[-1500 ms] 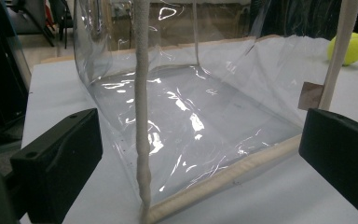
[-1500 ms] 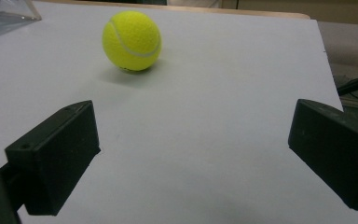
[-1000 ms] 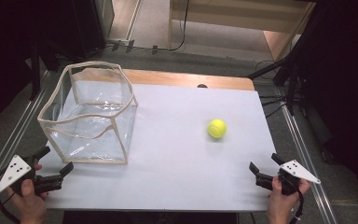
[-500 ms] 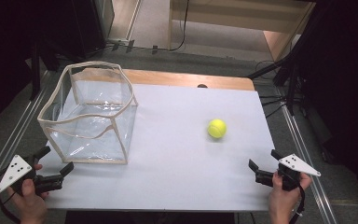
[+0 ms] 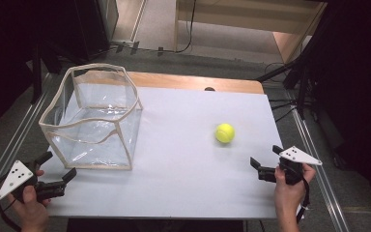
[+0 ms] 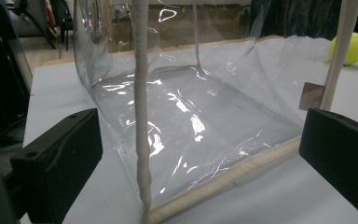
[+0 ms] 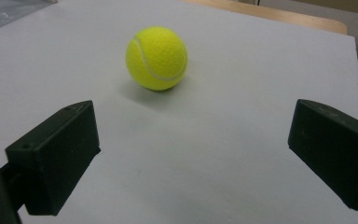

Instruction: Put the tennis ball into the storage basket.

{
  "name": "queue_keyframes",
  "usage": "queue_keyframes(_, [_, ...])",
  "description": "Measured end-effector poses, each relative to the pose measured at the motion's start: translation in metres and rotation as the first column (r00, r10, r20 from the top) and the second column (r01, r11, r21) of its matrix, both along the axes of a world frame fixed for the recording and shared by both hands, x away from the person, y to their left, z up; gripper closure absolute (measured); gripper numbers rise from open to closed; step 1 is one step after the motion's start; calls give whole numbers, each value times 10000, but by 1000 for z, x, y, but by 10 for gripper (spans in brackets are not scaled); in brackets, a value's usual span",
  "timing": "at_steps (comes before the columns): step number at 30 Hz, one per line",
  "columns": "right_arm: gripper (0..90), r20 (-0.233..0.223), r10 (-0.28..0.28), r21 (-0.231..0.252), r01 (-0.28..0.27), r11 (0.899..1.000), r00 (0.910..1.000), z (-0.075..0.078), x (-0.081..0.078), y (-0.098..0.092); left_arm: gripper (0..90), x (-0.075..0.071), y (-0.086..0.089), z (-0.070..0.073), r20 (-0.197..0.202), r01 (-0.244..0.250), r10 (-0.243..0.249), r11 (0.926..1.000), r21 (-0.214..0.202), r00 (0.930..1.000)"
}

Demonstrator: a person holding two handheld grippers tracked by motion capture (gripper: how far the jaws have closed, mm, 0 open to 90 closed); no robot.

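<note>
A yellow tennis ball (image 5: 225, 133) (image 7: 157, 57) lies on the white table (image 5: 183, 159), right of centre. A clear plastic box with beige edging (image 5: 94, 118) (image 6: 191, 107) stands open-topped at the left; nothing lies inside it. My left gripper (image 5: 59, 166) (image 6: 200, 158) is open near the front left corner, its jaws facing the box's near corner seam, a short way off. My right gripper (image 5: 264, 155) (image 7: 196, 158) is open at the front right, pointing at the ball from a little distance, empty. The ball (image 6: 349, 46) also shows past the box in the left gripper view.
A wooden strip (image 5: 193, 82) runs along the table's far edge. Metal rails (image 5: 14, 140) flank the table on both sides. Cables and dark stands (image 5: 294, 82) sit beyond the far right corner. Bare white surface lies between the box and the ball.
My right gripper has shifted slightly forward and left, toward the ball. The left gripper, the box and the ball have stayed put.
</note>
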State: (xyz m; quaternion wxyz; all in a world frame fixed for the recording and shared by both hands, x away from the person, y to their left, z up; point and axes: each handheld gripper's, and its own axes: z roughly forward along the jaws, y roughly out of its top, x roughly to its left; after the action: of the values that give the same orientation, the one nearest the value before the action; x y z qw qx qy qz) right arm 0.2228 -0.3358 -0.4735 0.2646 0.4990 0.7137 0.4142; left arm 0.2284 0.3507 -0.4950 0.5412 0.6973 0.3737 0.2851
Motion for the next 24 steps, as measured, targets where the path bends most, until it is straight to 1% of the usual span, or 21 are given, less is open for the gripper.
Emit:
queue_keyframes(2, [8, -117, 60, -40, -60, 10000, 9999, 3, 4, 3, 0, 0, 0, 0, -12, 1, -1, 10000, 7, 10000])
queue_keyframes(3, [8, -203, 136, -155, -139, 9998, 9997, 6, 9, 5, 0, 0, 0, 0, -18, 9, -9, 10000, 10, 10000])
queue_keyframes(4, [8, -203, 136, -155, -139, 9998, 9997, 6, 9, 5, 0, 0, 0, 0, -14, 12, -12, 10000, 11, 10000])
queue_keyframes(7, [8, -384, 234, -202, -242, 9995, 9990, 9, 16, 7, 0, 0, 0, 0, -14, 3, -4, 10000, -2, 10000])
queue_keyframes(8, [8, -482, 265, -332, -281, 9991, 9985, 10, 21, 9, 0, 0, 0, 0, -14, 4, -4, 10000, 1, 10000])
queue_keyframes(10, [8, -535, 311, -362, -331, 9988, 9981, 11, 23, 10, 0, 0, 0, 0, -11, 3, -3, 10000, -1, 10000])
queue_keyframes(11, [8, -668, 401, -522, -436, 9977, 9970, 11, 28, 13, 0, 0, 0, 0, -13, 6, -6, 10000, 0, 10000])
queue_keyframes(12, [8, -668, 401, -522, -436, 9977, 9970, 11, 28, 13, 0, 0, 0, 0, -9, 6, -6, 10000, -19, 10000])
queue_keyframes(13, [8, -757, 534, -615, -581, 9964, 9957, 12, 32, 16, 0, 0, 0, 0, -11, 4, -4, 10000, -10, 10000])
queue_keyframes(15, [8, -852, 631, -658, -688, 9955, 9944, 13, 36, 19, 0, 0, -1, 0, -13, 2, -2, 10000, -6, 10000])
queue_keyframes(17, [8, -914, 632, -734, -700, 9948, 9938, 14, 39, 20, 0, 0, -1, 0, -13, 2, -2, 10000, -2, 10000])
queue_keyframes(18, [8, -1038, 647, -757, -728, 9945, 9925, 14, 41, 22, 0, 0, -1, 0, -15, 3, -3, 10000, 2, 10000])
queue_keyframes(19, [8, -1154, 803, -800, -899, 9927, 9901, 16, 47, 25, 0, 0, 0, 0, -6, 10, -10, 10000, 34, 10000])
queue_keyframes(21, [8, -1238, 817, -810, -921, 9924, 9889, 16, 48, 26, 0, 0, -1, 0, -13, 17, -17, 10000, 30, 10000])
queue_keyframes(24, [8, -1530, 996, -973, -1153, 9886, 9832, 17, 58, 31, 0, 0, 0, 0, -18, 26, -26, 10000, 38, 10000])
